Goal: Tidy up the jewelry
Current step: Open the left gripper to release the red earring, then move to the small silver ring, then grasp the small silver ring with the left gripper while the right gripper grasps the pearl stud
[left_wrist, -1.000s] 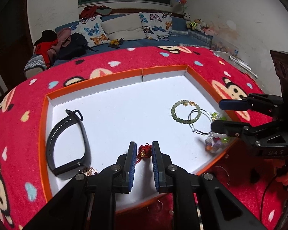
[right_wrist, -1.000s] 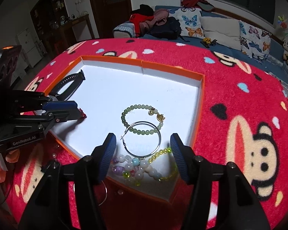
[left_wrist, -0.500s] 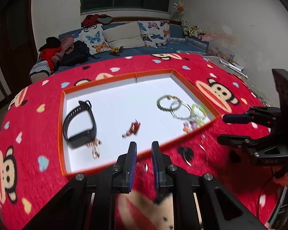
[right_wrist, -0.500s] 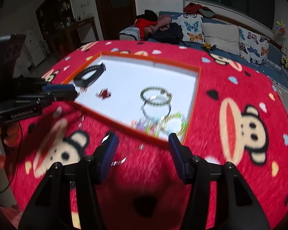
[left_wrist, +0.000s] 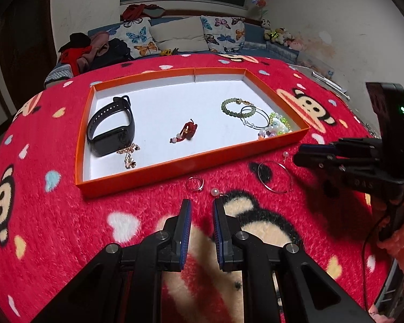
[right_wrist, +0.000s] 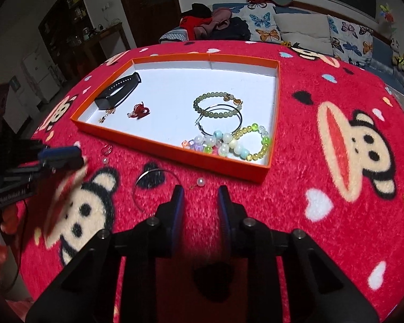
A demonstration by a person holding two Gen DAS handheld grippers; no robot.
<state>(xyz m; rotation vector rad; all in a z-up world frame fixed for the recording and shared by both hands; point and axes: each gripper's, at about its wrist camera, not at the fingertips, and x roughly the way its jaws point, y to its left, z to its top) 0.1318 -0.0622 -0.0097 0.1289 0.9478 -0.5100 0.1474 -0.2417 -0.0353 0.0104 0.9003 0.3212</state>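
An orange tray (left_wrist: 191,167) (right_wrist: 175,156) lies on a red blanket. It holds a black wristband (left_wrist: 113,126), a red knot charm (left_wrist: 187,132), a gold chain (left_wrist: 128,154), a green bead bracelet (left_wrist: 230,111) and coloured bead bracelets (right_wrist: 229,143). In front of the tray, on the blanket, lie a silver ring (left_wrist: 187,184), a pearl earring (left_wrist: 215,191), a large hoop (right_wrist: 153,171) and a second pearl earring (right_wrist: 200,181). My left gripper (left_wrist: 202,206) hovers just short of the ring and the first pearl, empty, its jaws a narrow gap apart. My right gripper (right_wrist: 200,191) is closing, empty, with the second pearl just ahead of its tips.
The red monkey-print blanket (left_wrist: 67,215) covers the whole surface around the tray. A sofa with butterfly pillows (left_wrist: 175,35) stands behind it. A person's hand (left_wrist: 401,238) grips the right tool's handle at the right edge. Dark cabinets (right_wrist: 75,13) stand at the far left.
Both grippers drew back from over the tray to the blanket in front of it. The red charm stayed in the tray. The right jaws narrowed; the left gap looks the same.
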